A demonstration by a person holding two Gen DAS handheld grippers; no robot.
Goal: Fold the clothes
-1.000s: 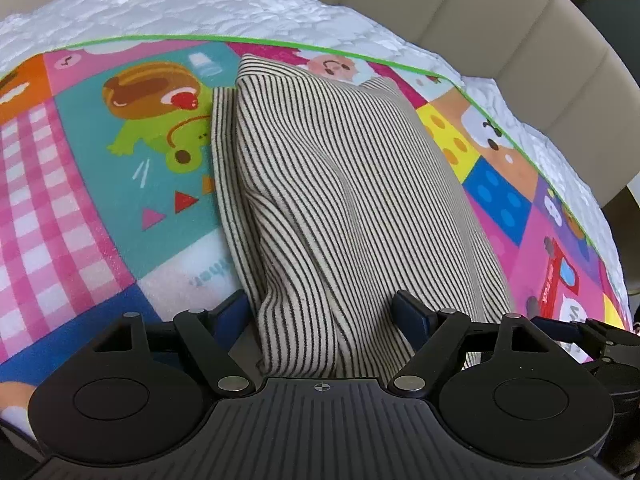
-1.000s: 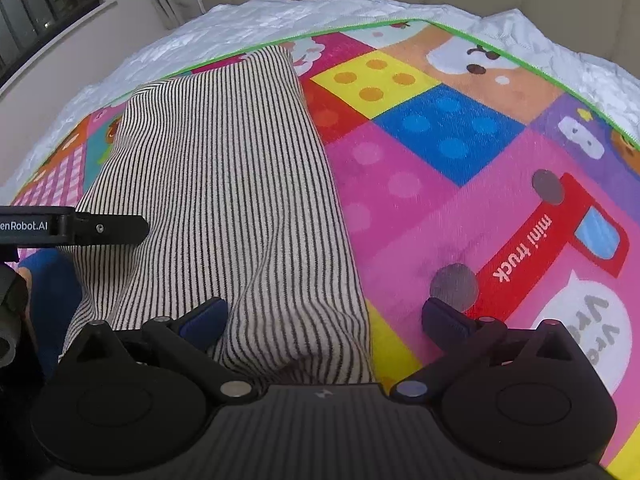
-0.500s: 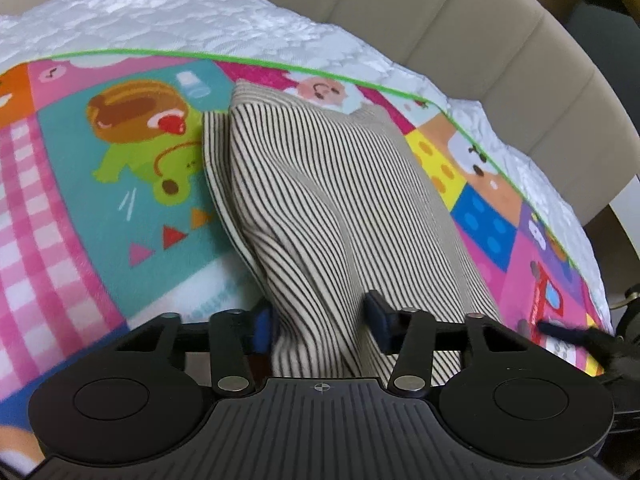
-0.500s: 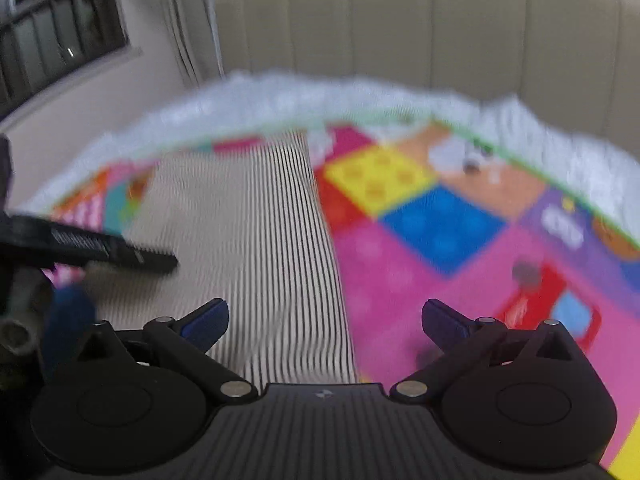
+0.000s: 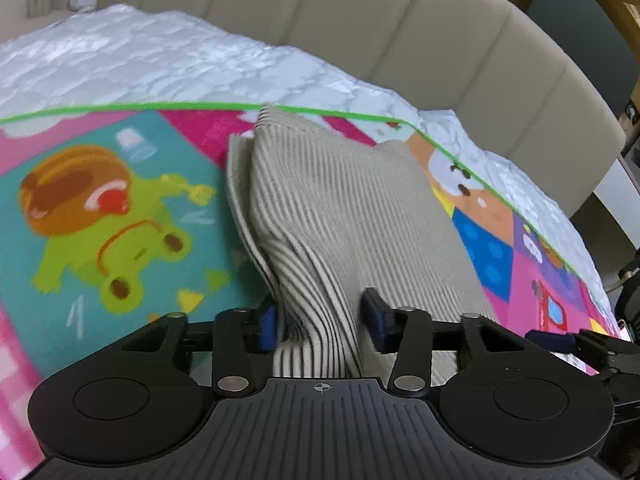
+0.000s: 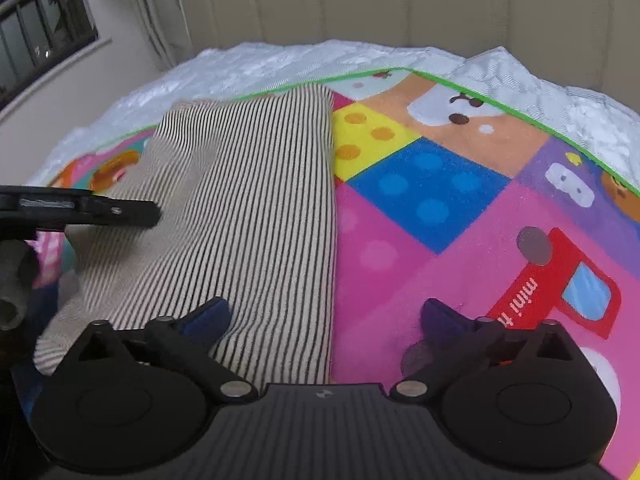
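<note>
Nearby, left hand-held gripper (image 5: 320,322) clamping striped garment (image 5: 348,216) on play mat (image 5: 100,208); right hand-held gripper (image 6: 324,316) spread.

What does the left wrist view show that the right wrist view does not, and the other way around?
Only the left wrist view shows the left gripper pinching a raised bunch of the striped garment, and the frog picture. Only the right wrist view shows the right gripper open, the window and the red mini truck. Both show the garment, play mat and beige headboard.
</note>
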